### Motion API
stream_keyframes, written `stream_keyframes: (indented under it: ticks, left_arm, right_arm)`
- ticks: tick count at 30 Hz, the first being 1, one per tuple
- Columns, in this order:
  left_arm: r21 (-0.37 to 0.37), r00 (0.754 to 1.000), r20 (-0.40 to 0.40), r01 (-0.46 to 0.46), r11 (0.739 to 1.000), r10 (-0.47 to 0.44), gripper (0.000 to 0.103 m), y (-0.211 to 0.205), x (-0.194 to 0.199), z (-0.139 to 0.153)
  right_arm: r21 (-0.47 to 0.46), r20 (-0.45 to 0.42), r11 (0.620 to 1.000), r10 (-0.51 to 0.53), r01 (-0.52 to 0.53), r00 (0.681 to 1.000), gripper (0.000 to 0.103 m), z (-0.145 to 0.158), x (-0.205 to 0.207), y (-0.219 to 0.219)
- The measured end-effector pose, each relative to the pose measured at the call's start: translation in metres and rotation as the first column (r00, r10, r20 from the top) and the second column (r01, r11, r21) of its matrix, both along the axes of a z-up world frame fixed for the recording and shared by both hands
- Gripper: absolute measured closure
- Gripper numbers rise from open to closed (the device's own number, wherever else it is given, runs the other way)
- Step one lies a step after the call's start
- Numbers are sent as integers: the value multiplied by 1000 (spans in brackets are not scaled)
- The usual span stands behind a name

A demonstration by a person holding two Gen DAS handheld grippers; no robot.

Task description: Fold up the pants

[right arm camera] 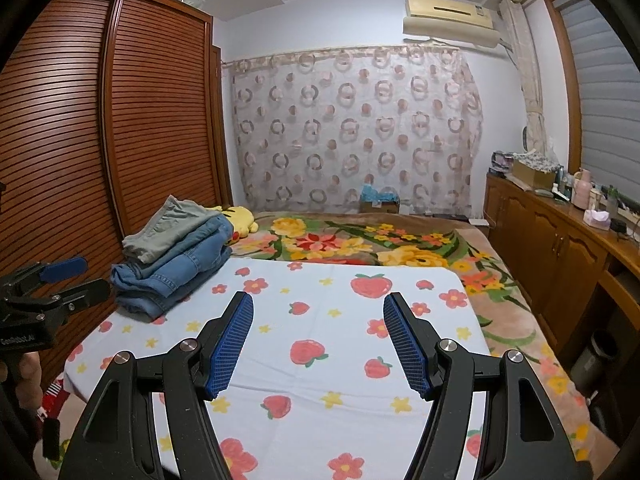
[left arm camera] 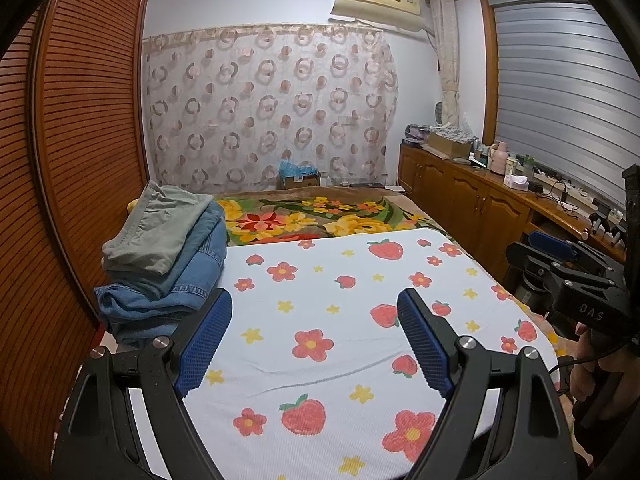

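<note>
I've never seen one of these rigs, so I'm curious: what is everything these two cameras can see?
Folded pants stack: several, grey-green on top, blue denim below, sheet's far-left corner.
White strawberry-and-flower sheet: one, covering the near bed.
Floral brown blanket: one, beyond the sheet.
Yellow plush toy: one, behind the stack.
Slatted wooden wardrobe: one, left.
Circle-patterned curtain: one, far wall.
Cream air conditioner: one, upper right.
Wooden cabinet: one, right, cluttered on top.
Left gripper: black, blue pads, open, empty.
Right gripper: same, open, empty.

Denim pants [left arm camera: 188, 276], slatted wood wardrobe [left arm camera: 80, 128]
</note>
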State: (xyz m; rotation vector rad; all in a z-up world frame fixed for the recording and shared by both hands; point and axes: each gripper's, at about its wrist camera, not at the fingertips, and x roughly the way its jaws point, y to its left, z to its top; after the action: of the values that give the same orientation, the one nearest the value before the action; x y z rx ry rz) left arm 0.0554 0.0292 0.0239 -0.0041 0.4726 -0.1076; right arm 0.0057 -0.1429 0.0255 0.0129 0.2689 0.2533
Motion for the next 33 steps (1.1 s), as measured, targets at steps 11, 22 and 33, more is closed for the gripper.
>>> stream_keyframes:
  ticks: [11,22,33]
  left_arm:
    - [0,1000,0,0,1000,0,18,0,0,0]
    - [-1,1000,2,-1,1000,1,18,0,0,0]
    - [0,1000,4,-2,1000,2,18,0,0,0]
  right_arm:
    - [2,2,1000,2,-2,1000,33,-1,-1,-1]
    - [10,5,1000,-2,2,1000,33,-3,-1,-3]
    - [10,10,1000,-3,2,1000,33,-4,-3,-3]
